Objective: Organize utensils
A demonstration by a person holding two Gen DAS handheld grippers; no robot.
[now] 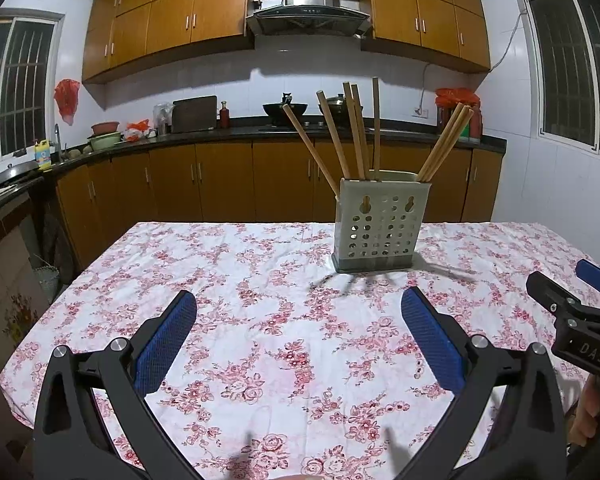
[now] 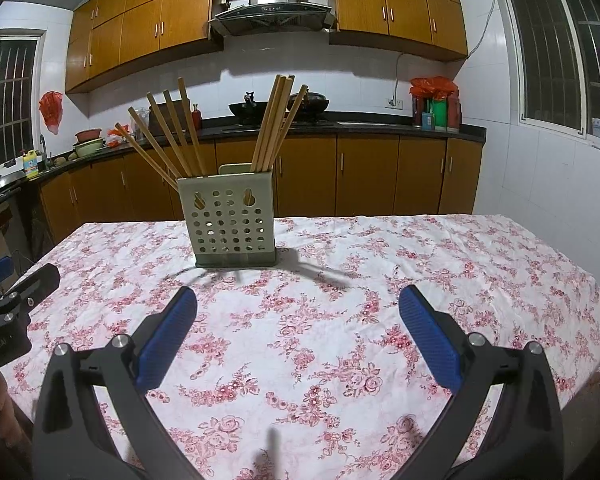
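Both the left tongs and right tongs are hanging released and empty, short of the pale perforated plastic holder ahead bristling with splayed wooden chopsticks, so tidying those probably comes next.

It was a home kitchen. Ahead of the gripper ran orange-brown wooden cabinets under a dark countertop, with a steel range hood above a wok, white tiled walls, barred windows, and a floral tablecloth just below.

Pink-floral tablecloth, seemingly grey-green holder, blue-padded tongs.
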